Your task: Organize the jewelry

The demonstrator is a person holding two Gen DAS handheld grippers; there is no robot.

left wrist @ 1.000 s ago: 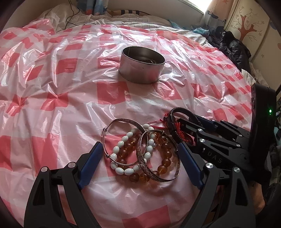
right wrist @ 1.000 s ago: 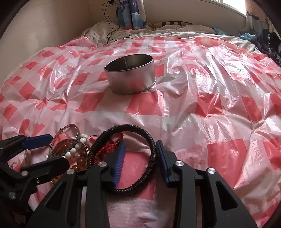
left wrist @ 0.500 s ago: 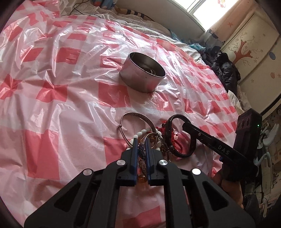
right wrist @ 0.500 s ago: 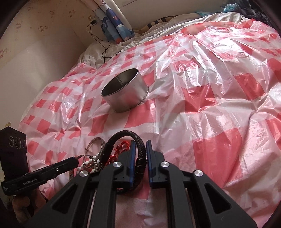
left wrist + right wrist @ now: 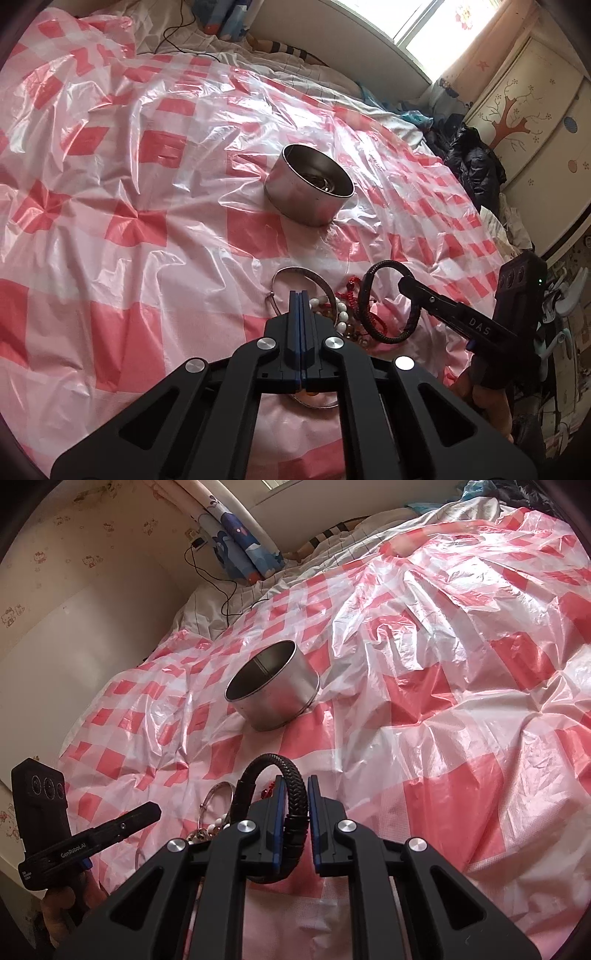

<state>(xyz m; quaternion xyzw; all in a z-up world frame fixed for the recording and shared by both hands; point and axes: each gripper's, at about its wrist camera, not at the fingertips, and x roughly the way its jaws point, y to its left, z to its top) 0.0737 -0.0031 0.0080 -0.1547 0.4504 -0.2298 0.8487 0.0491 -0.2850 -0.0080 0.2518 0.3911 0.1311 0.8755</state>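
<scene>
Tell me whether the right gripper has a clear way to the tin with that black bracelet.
Probably yes: the right gripper is shut on the black bracelet, and only bare plastic sheet lies between it and the open tin.

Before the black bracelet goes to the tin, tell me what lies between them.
Nothing visible. The black bracelet, held in the right gripper, faces the tin across bare plastic sheet. The other jewelry lies off to the left.

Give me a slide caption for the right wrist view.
Right gripper clamps a black braided bracelet above the red-checked plastic sheet; steel tin beyond.
</scene>
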